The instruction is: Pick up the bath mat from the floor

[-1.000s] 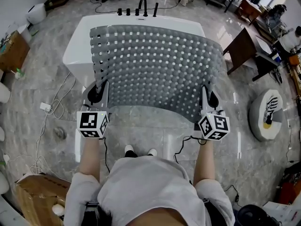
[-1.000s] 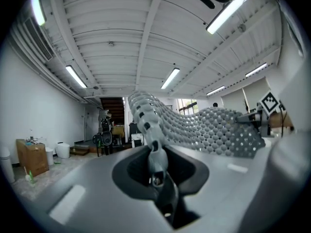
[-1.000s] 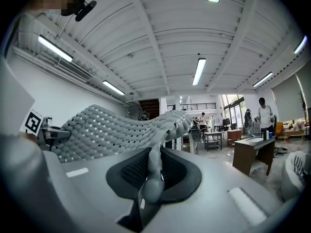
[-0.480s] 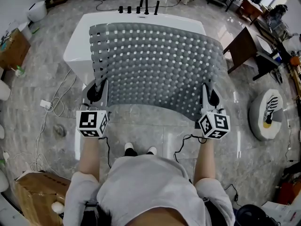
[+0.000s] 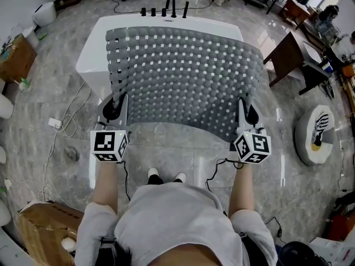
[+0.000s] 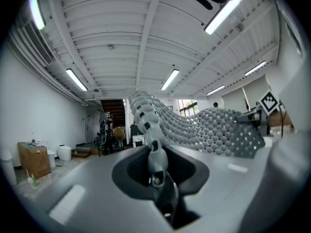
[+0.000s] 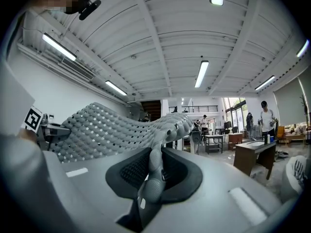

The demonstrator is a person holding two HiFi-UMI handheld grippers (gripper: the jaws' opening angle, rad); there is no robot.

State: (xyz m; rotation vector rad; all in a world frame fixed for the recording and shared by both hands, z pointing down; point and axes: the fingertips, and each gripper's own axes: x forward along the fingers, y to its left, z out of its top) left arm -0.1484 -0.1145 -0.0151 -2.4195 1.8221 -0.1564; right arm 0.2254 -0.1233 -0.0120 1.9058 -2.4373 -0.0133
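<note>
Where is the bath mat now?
Centre of the head view: the bath mat hangs stretched between the left hand-held gripper and right hand-held gripper, each clamping a near corner, hiding most of the white bathtub.

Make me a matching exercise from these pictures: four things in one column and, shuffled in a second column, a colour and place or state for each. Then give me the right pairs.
Things:
1. mat
2. tub
3. tap
4. box

Descriptions:
A. brown, at the head view's lower left
B. white, partly hidden behind the mat in the head view
C. black, at the tub's far rim
D. grey with holes, gripped at two corners by the left claw and right claw

Pairs: 1-D, 2-B, 3-C, 4-A
</note>
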